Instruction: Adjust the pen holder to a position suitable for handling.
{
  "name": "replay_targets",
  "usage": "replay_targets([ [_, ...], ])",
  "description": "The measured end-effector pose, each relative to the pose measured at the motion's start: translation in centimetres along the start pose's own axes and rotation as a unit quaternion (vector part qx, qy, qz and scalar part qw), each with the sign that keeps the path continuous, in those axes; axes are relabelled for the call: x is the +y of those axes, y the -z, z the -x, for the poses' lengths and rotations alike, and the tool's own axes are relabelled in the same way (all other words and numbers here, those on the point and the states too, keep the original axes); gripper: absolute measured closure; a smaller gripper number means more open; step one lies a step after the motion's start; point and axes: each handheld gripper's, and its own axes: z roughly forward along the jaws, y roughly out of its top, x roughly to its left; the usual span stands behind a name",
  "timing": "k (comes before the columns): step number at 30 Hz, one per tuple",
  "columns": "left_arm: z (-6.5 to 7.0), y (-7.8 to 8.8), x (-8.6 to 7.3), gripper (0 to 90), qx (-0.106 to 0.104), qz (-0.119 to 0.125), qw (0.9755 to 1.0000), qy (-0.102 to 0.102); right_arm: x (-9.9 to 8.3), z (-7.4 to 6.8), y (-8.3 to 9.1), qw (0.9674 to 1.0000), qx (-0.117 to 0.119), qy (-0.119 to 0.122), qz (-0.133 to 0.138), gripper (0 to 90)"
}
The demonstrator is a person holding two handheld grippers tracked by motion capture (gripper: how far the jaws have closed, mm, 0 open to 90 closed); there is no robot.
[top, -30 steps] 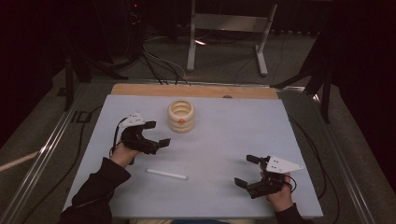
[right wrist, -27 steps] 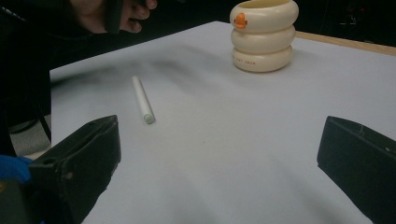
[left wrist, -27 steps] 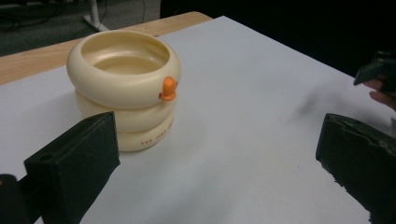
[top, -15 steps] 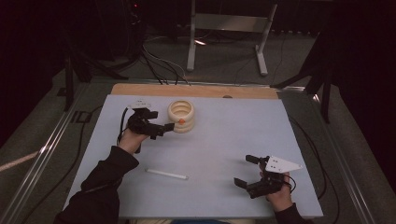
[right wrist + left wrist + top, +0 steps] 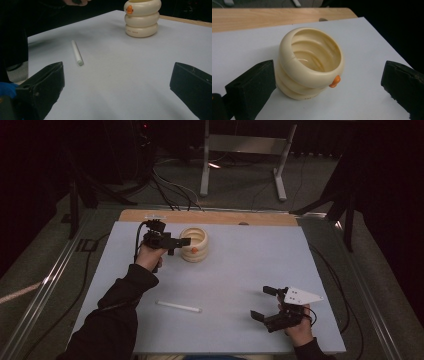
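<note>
Since a second ago the left gripper point(image 5: 183, 245) has travelled from the tabletop's left middle up toward the far edge, and now sits just beside the cream ribbed cup point(image 5: 194, 244) — its jaws wide, one black pad close to the cup's wall, the other well clear on the far side, nothing gripped. That cup point(image 5: 310, 63) stands upright near the far edge, left of centre, an orange knob on its rim. Near the front right corner the right gripper point(image 5: 266, 303) has stayed put, jaws wide and empty. A white stick point(image 5: 178, 307) lies flat toward the front edge, well apart from both.
</note>
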Motion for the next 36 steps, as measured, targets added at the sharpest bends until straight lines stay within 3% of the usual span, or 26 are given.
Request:
replay_targets([
  [5,-0.4,-0.5,0.9,3.9,0.000,-0.025,0.9993,0.029,0.0,0.0,0.0,1.0000,0.002,-0.001,-0.001,0.0],
  [8,-0.6,-1.0,1.5,5.0,0.013,-0.045,0.9980,0.043,0.0,0.0,-0.1,1.0000,0.002,-0.002,-0.002,0.0],
  [14,-1.3,-2.2,2.5,7.7,0.026,-0.080,0.9920,0.094,0.0,0.0,-0.1,1.0000,0.003,-0.001,-0.003,0.0],
  [20,-2.0,-3.1,3.1,24.2,0.046,-0.091,0.9851,0.139,0.0,0.0,-0.1,1.0000,0.002,0.001,-0.005,0.0],
  [32,-3.0,-4.5,3.2,49.4,0.060,-0.121,0.9761,0.170,0.0,0.0,-0.1,1.0000,0.000,0.001,-0.008,0.0],
  [36,-3.0,-4.8,3.2,56.7,0.065,-0.119,0.9759,0.171,0.0,0.0,-0.1,1.0000,0.000,0.000,-0.009,0.0],
])
